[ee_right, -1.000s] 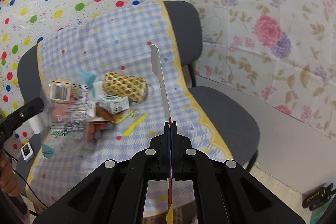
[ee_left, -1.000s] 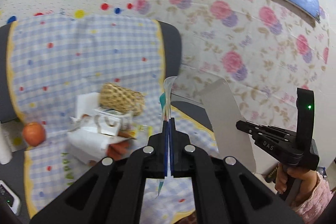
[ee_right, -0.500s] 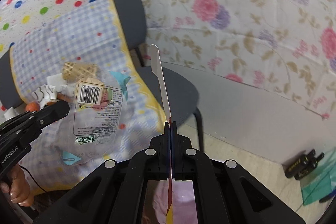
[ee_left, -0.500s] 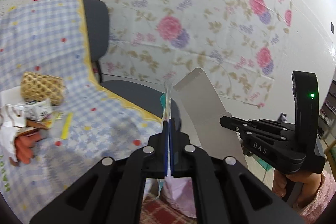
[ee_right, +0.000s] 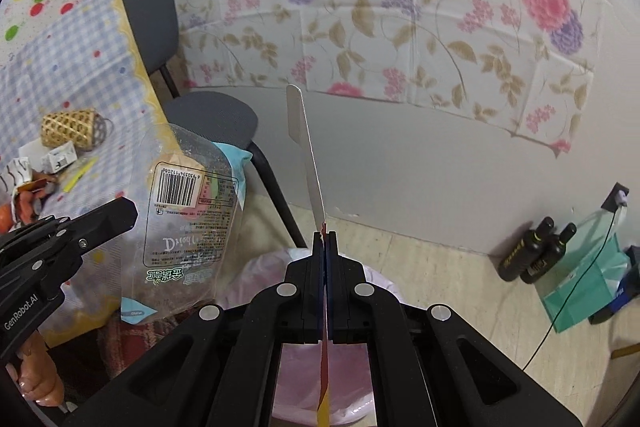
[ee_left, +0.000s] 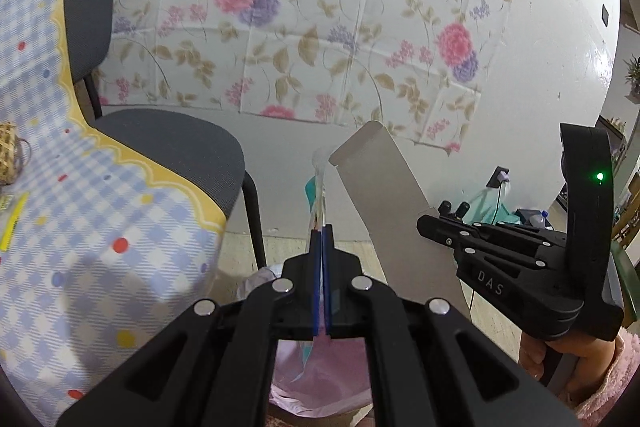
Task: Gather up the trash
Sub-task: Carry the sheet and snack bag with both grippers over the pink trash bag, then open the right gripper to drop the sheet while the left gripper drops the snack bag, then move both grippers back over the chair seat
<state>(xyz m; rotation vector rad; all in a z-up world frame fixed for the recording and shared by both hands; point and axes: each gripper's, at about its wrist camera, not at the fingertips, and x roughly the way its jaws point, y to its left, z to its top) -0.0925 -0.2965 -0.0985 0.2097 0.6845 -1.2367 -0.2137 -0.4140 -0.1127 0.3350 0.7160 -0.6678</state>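
Note:
My left gripper (ee_left: 322, 227) is shut on a clear plastic food wrapper (ee_right: 188, 219) with a barcode, seen edge-on in the left wrist view (ee_left: 318, 187). My right gripper (ee_right: 325, 237) is shut on a flat grey cardboard piece (ee_left: 388, 211), seen edge-on in the right wrist view (ee_right: 306, 155). Both hold their pieces above a bin lined with a pink bag (ee_right: 320, 367), which also shows in the left wrist view (ee_left: 320, 379). More trash (ee_right: 44, 163) lies on the checkered cloth (ee_right: 60, 67).
A grey chair (ee_left: 168, 143) stands left of the bin, half under the cloth. A woven basket (ee_right: 72, 129) sits on the cloth. Two dark bottles (ee_right: 536, 251) and a green bag (ee_right: 584, 275) stand by the floral wall at right.
Both grippers have swung right, away from the cloth-covered seat, carrying the wrapper and the cardboard over to the pink-lined bin, which has come into view below them.

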